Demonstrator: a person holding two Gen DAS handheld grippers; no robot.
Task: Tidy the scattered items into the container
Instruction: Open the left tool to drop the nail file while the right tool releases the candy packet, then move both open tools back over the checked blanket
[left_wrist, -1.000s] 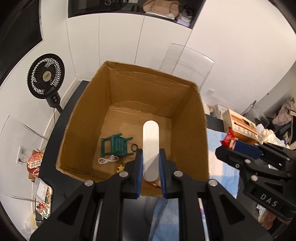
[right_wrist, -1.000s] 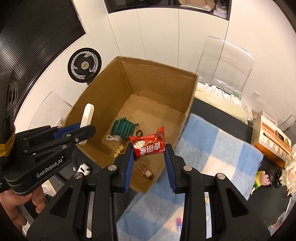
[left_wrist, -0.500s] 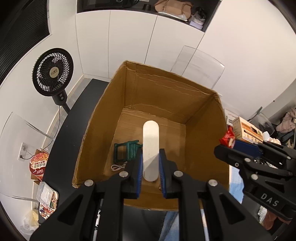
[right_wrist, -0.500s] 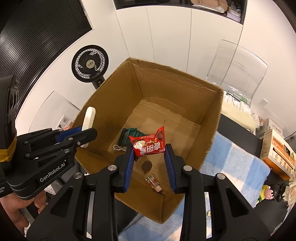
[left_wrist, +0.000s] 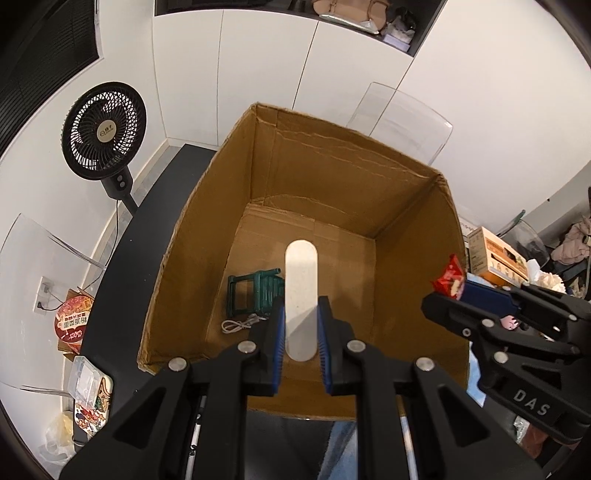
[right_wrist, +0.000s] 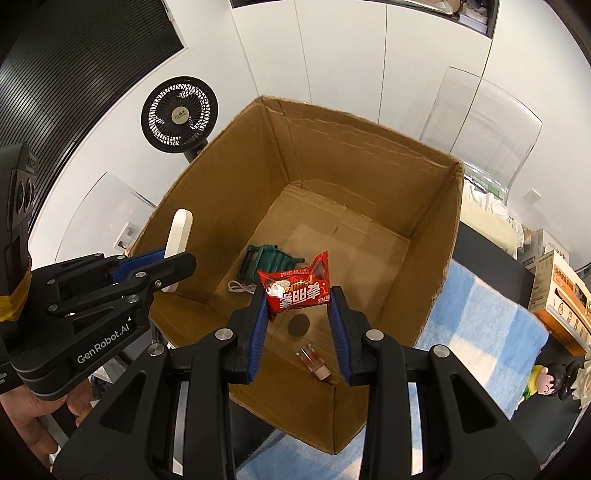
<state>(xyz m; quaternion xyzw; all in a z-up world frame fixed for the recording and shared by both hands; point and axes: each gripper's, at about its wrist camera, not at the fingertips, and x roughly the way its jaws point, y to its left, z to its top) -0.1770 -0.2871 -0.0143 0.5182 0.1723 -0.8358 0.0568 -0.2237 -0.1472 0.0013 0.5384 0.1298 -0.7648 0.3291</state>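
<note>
Left fingers (left_wrist: 301, 328) clamped on white stick (left_wrist: 301, 295), right fingers (right_wrist: 297, 317) gripping red packet (right_wrist: 293, 291), both above cardboard box (right_wrist: 424, 206)

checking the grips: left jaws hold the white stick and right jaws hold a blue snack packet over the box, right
Not quite: the snack packet in the right gripper is red, not blue, as the right wrist view shows. The left gripper does hold the white stick over the cardboard box.

A box (right_wrist: 424, 206) stands open on a table (left_wrist: 147, 229), with a cloth (right_wrist: 476, 317) to its right. In the box lie a stool (right_wrist: 271, 260) (on its side), a cable (right_wrist: 240, 287) just before it, and a vial (right_wrist: 314, 363) nearer the front wall. A fan (left_wrist: 103, 133) stands behind the table at left; a chair (right_wrist: 484, 122) stands behind the box.
</note>
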